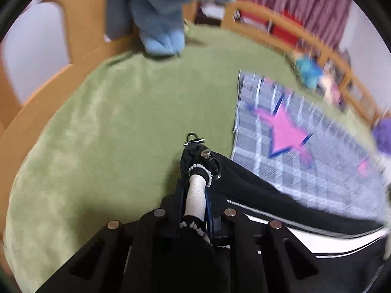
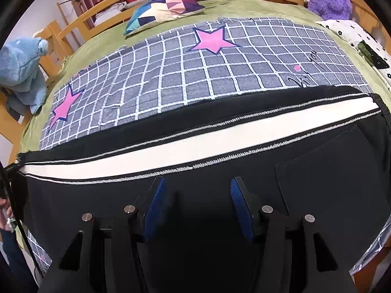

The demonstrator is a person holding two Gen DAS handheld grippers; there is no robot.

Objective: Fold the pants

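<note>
My left gripper (image 1: 195, 185) is pinching the black pants' (image 2: 195, 131) hem while my right gripper (image 2: 198, 210) is hovering over them, jaws apart.

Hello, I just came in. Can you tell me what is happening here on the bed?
A person with a handheld gripper in each hand is folding a pair of black pants with a white side stripe. The pants lie across a grey checked blanket with pink stars, on a green bed cover. The left gripper is shut on the hem end of one leg and holds it above the bed cover. The right gripper is open, its blue pads apart above the black cloth, gripping nothing.
</note>
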